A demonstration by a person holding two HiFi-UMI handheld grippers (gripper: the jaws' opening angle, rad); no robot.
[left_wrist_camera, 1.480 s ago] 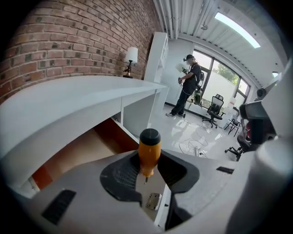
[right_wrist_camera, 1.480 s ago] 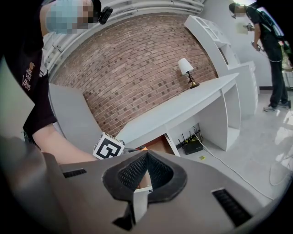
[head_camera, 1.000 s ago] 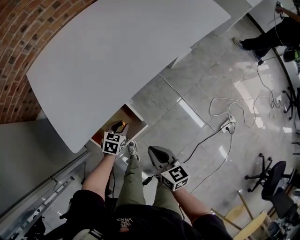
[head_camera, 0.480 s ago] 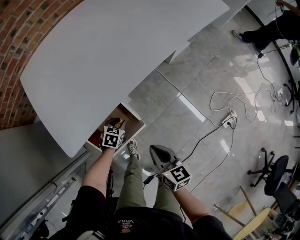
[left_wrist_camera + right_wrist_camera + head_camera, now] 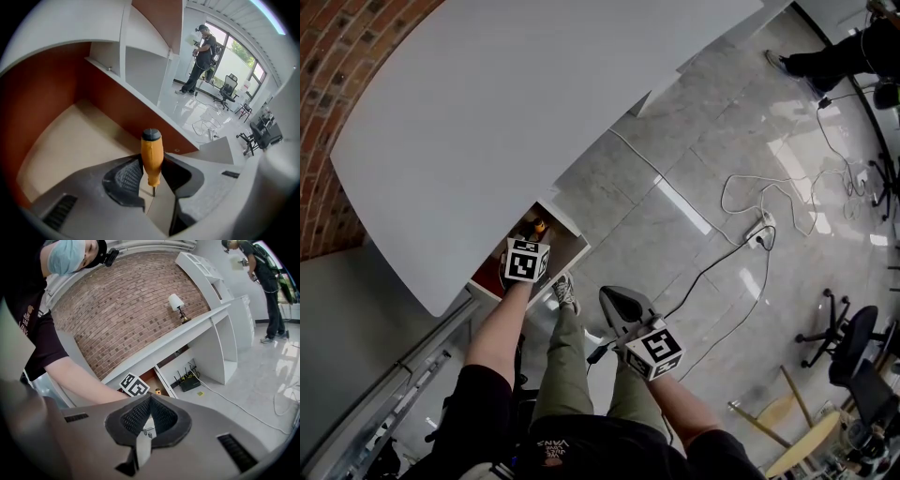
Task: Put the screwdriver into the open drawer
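The screwdriver (image 5: 152, 152) has an orange handle with a black cap and stands upright between my left gripper's (image 5: 152, 165) pads, which are shut on the lower handle. Below it lies the open drawer (image 5: 65, 145), with a tan floor and red-brown walls. In the head view the left gripper (image 5: 534, 234) hangs over the drawer (image 5: 570, 228) under the white desk, and the screwdriver's (image 5: 538, 226) orange tip peeks past the marker cube. My right gripper (image 5: 617, 302) is shut and empty, apart over the floor. The right gripper view shows the gripper's (image 5: 150, 401) pads meeting.
The white desk top (image 5: 534, 103) overhangs the drawer beside a brick wall (image 5: 328, 84). Cables and a power strip (image 5: 757, 236) lie on the marble floor. Office chairs (image 5: 848, 347) stand at the right. A person (image 5: 839, 52) stands far off. A router (image 5: 190, 380) sits under the desk.
My left gripper has sunk with the screwdriver toward the drawer. The right gripper has barely shifted.
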